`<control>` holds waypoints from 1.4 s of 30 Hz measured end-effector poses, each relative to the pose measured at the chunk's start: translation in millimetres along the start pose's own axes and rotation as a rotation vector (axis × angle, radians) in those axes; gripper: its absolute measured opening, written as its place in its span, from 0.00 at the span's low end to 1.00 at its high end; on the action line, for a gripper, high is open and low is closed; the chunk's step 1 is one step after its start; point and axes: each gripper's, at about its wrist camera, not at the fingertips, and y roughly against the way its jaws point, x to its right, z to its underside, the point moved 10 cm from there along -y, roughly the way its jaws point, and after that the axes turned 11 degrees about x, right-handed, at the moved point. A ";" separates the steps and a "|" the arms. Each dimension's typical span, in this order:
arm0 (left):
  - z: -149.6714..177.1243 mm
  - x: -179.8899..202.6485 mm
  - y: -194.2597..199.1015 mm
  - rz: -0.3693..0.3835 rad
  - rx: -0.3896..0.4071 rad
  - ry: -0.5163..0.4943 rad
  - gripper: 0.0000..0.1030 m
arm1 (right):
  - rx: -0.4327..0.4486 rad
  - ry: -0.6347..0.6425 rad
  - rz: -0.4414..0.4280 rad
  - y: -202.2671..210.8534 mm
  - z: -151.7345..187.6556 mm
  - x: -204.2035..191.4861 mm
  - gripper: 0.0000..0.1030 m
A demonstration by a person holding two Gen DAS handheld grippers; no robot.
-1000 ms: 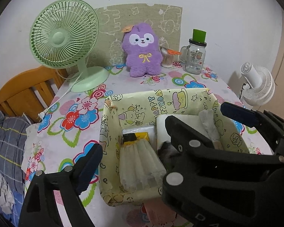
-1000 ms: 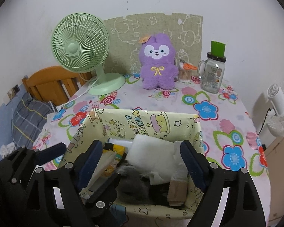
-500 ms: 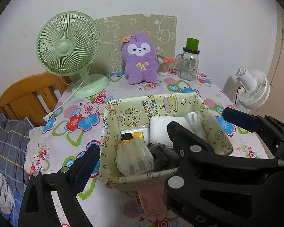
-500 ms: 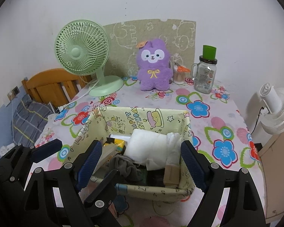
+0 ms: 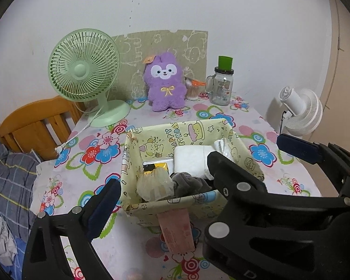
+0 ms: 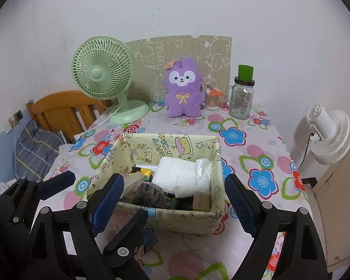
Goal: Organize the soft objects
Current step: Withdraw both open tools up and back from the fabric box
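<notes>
A yellow cartoon-print fabric basket (image 5: 193, 130) (image 6: 170, 137) stands on the flowered tablecloth. It holds a folded white cloth (image 5: 191, 158) (image 6: 175, 172), a grey cloth (image 5: 189, 184) (image 6: 149, 194), a pale ruffled piece (image 5: 154, 182) and a yellow packet (image 5: 156, 165). A pink item (image 5: 175, 231) hangs over the basket's near wall. A purple plush (image 5: 164, 81) (image 6: 183, 88) sits upright at the back. My left gripper (image 5: 197, 163) and right gripper (image 6: 173, 179) hover side by side in front of the basket. Both sets of jaws are opening and grip nothing.
A green desk fan (image 5: 84, 72) stands back left, its cord trailing off the table. A glass jar mug with green lid (image 5: 221, 84) and a cotton-swab jar (image 5: 192, 89) stand back right. A white fan (image 5: 301, 112) is beyond the right edge, a wooden headboard (image 5: 35, 121) left.
Both grippers have drawn back and up from the basket, which now looks smaller and farther. Their jaws stand a little wider.
</notes>
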 end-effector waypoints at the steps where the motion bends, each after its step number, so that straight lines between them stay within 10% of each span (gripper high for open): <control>1: -0.6 1.3 2.6 0.006 0.005 0.003 0.96 | 0.003 -0.001 0.002 2.4 -0.5 0.3 0.88; 42: 16.8 33.5 82.7 0.055 0.128 -0.048 1.00 | 0.137 -0.016 0.127 100.6 16.8 12.5 0.98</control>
